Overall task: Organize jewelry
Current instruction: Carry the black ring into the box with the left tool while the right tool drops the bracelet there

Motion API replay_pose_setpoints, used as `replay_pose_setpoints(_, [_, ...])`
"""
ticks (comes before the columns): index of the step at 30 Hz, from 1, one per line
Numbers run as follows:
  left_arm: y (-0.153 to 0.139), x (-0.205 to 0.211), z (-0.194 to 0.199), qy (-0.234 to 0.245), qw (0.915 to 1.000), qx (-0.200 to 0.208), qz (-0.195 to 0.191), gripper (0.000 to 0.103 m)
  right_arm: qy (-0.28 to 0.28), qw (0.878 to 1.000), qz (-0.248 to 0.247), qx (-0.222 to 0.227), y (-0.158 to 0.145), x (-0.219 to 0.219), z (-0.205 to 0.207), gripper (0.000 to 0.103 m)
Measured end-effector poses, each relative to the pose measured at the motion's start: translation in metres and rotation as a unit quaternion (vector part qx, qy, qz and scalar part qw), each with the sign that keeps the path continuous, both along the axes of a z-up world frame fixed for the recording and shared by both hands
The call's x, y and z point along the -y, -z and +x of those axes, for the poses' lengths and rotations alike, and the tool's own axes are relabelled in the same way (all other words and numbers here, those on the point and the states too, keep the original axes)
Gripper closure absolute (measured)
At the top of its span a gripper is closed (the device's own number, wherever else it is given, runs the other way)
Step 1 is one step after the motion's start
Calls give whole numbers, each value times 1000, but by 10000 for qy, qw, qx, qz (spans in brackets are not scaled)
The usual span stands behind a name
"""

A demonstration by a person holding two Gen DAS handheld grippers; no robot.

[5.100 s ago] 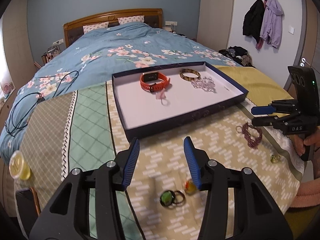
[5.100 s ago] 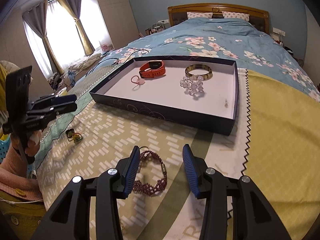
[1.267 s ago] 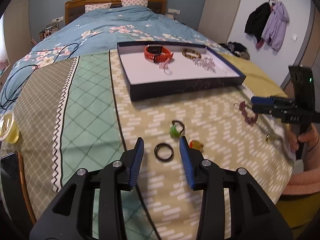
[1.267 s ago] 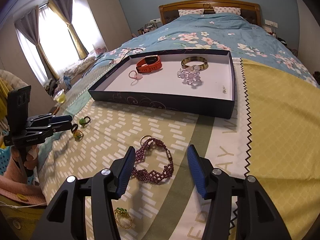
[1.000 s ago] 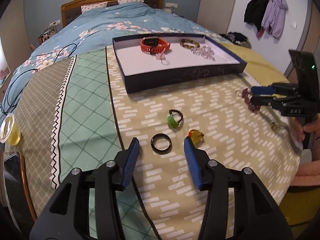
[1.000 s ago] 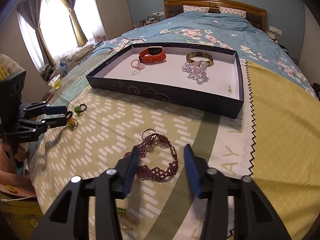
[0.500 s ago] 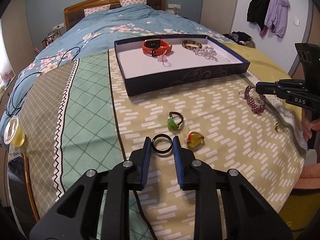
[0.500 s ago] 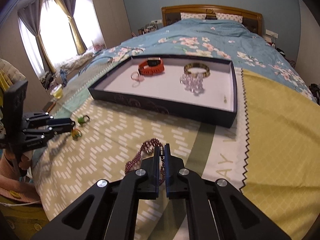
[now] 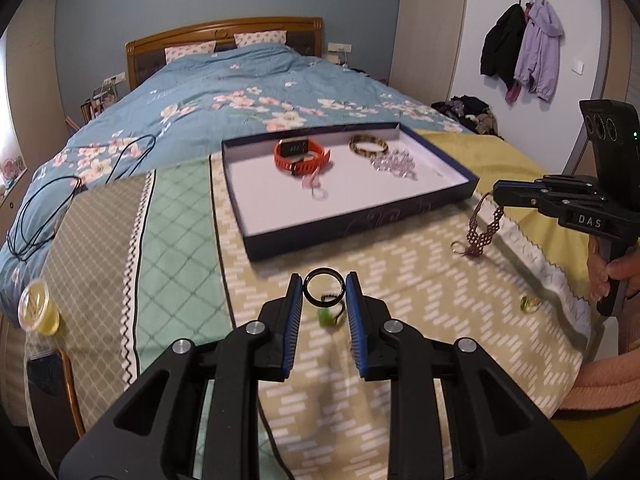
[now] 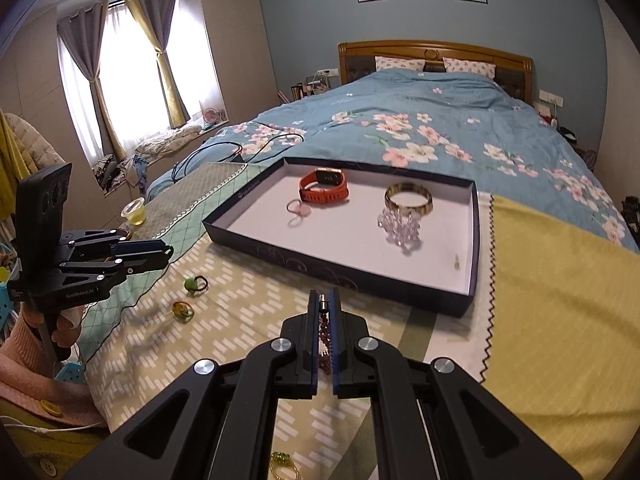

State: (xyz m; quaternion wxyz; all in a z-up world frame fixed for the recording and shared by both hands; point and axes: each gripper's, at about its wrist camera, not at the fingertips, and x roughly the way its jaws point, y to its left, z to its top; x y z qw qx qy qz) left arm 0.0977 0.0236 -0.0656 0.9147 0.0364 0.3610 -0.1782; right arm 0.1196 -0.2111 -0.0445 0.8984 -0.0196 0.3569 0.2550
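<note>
Jewelry, sorting in progress on a patterned bedspread (image 9: 400, 264) at the foot of a bed.

Item 1: black ring (image 9: 323, 287). Half a second ago it lay flat on the cloth between the half-open fingers of the left gripper (image 9: 323, 294). Now those fingers have closed onto its two sides and carry it upright, clear of the cloth.

Item 2: purple beaded bracelet (image 9: 484, 226). A second ago it lay spread on the cloth under the open right gripper (image 10: 324, 308). Now that gripper is closed almost completely on it near the metal clasp (image 10: 322, 299); in the left wrist view the beads hang down from the fingertips, the lower end with its ring just at the cloth, whether touching cannot be told.

Item 3: shallow dark box (image 10: 474, 240) with white floor, ahead of both grippers. Already holds an orange watch (image 10: 324, 186), a gold bangle (image 10: 408, 199), a clear bead bracelet (image 10: 400, 226) and a small pink ring (image 10: 298, 209).

Items left on the cloth: green ring (image 10: 195, 283), amber ring (image 10: 183, 310), and a green-and-gold ring (image 10: 283, 465) near the edge by the right gripper.

Assessment: both pickups appear done together, so the next step is likely the carry to the box, where open floor remains along the near side. Roughly half the pieces seem sorted. The bracelet, held by one end, may swing or snag on the box wall.
</note>
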Motion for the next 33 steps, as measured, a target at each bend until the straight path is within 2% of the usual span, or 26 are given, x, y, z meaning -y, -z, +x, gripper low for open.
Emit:
replay_pose_setpoints(19, [-24,16,43,57,9995,276,-117,81,81,9989,-13,451,-34,-1,37,100])
replay_pose_setpoints(33, [-13,28,75,91,9998,181,65,81,247,9989,88,394,-32,-3,72,100])
